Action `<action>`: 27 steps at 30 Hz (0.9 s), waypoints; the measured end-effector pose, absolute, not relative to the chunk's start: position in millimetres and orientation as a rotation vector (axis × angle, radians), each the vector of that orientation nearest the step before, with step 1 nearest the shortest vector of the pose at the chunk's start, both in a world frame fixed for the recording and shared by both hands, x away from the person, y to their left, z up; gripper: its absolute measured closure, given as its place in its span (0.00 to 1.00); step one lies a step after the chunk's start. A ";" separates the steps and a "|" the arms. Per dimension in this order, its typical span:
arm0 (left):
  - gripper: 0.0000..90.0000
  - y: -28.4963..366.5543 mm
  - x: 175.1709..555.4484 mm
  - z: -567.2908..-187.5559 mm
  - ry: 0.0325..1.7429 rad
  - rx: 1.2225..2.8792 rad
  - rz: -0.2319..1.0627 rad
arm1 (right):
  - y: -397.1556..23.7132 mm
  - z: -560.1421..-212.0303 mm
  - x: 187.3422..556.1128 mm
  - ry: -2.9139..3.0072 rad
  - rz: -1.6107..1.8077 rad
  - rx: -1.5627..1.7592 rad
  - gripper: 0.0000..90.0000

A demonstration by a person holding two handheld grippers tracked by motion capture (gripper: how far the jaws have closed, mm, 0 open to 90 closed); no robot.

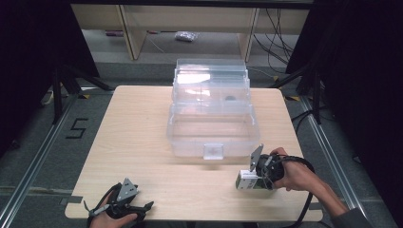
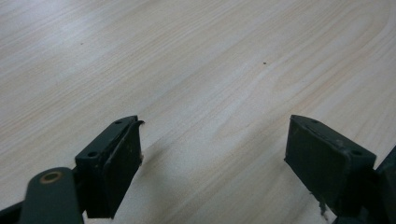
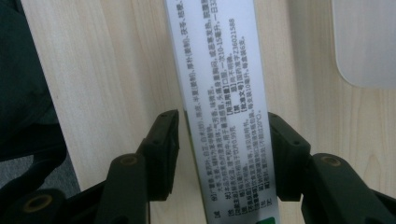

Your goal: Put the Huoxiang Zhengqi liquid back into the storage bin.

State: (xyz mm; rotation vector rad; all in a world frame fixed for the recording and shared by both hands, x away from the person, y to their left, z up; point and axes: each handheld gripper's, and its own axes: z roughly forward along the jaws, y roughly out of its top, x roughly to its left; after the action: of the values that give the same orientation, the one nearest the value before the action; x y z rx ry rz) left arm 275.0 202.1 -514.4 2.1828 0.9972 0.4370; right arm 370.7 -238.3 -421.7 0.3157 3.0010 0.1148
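White medicine carton (image 3: pixel 219 93), printed with black text, is lying near the tabletop's right front edge between the right gripper (image 3: pixel 219 154)'s part-open jaws, one pad touching; clear plastic organizer box (image 1: pixel 210 114) is standing open.

White box (image 3: pixel 219 93) cut off top & bottom of right gripper view; print too blurry to read.

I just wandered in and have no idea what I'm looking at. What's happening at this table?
A person sits at a wooden table with a two-jaw gripper in each hand. The right gripper has a small white printed box between its jaws near the table's right front; one pad sits against the box, while a thin gap shows at the other. The left gripper rests open over bare wood at the left front. A clear plastic storage box stands open in the middle.
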 end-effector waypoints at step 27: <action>0.20 201.8 274.9 -514.7 1.001 2.181 0.433 | -231.2 -415.3 372.4 3.065 -0.018 0.271 0.71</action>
State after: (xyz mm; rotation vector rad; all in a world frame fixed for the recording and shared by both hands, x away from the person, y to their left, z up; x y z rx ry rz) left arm 274.9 201.8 -514.7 2.1805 1.0011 0.4333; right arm 372.4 -231.2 -415.3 0.2713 3.0654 -0.0182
